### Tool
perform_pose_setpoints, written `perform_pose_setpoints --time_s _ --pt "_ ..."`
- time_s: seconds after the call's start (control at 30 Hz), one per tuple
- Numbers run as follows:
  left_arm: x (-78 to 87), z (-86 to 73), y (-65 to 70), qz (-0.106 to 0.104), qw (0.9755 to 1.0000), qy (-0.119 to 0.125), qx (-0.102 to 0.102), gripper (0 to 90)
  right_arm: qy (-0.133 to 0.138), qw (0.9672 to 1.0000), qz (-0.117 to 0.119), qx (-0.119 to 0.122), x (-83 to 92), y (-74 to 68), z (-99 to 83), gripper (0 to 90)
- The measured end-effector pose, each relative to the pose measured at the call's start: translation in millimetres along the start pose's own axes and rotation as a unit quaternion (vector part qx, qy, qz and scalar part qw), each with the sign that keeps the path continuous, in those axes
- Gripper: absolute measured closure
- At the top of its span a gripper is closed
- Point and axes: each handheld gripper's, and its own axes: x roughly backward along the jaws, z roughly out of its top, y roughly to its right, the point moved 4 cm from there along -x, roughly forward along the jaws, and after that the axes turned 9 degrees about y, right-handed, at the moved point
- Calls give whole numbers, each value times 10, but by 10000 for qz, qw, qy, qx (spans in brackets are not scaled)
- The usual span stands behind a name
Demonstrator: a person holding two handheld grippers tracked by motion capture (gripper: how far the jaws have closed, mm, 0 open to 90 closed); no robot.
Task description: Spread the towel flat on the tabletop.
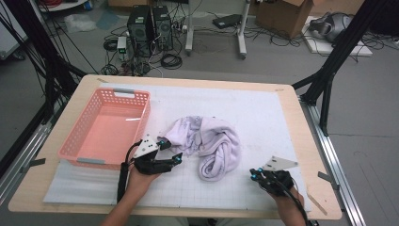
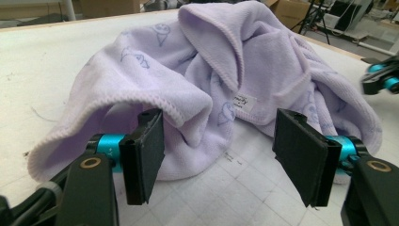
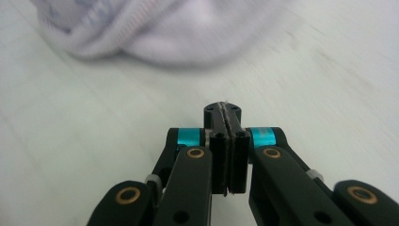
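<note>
1. Lying crumpled mid-table on the white gridded mat point(image 1: 263, 113): lilac towel point(image 1: 211, 143) (small label showing).
2. Left gripper point(image 1: 170, 151) jaws wide, at the towel's left hem; nothing pinched.
3. Right gripper point(image 1: 254, 174) pressed fully together, empty, near the front right corner, apart from the towel.
4. Pink basket point(image 1: 104, 127) by the left edge.

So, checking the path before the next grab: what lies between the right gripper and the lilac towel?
Nothing: in the high view, only bare white mat separates the shut right gripper from the towel.
</note>
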Motion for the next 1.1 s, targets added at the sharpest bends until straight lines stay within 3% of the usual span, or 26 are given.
perform_pose_setpoints --time_s 0.1,0.2,0.3,0.4,0.53,0.67,0.73,0.93,1.1 --pt "-25 -14 -3 -2 10000 -25 11 349 217 9996 -101 -115 163 65 -46 877" --pt "-35 -6 5 -10 10000 -6 -15 349 501 9983 -111 -269 167 68 33 672" --pt "-39 -5 2 3 10000 -4 -21 349 631 9976 -61 -262 -5 -3 146 502" --pt "-43 -7 -10 2 10000 -2 -25 349 698 9974 115 -108 -259 -136 310 440" --pt "-40 -7 -9 -13 10000 -2 -31 350 661 9975 248 62 -586 -275 518 478" --pt "-33 -7 -13 -16 10000 -2 -30 350 108 9989 348 286 -791 -311 475 793" --pt "-30 -9 -17 -20 10000 -13 -29 351 162 9987 403 280 -722 -299 451 871" --pt "-35 -10 -8 -13 10000 -18 -20 353 298 9987 348 238 -328 -193 284 884" --pt "-21 -4 -24 16 10000 -2 -11 354 165 9995 137 216 -2 -103 61 886"
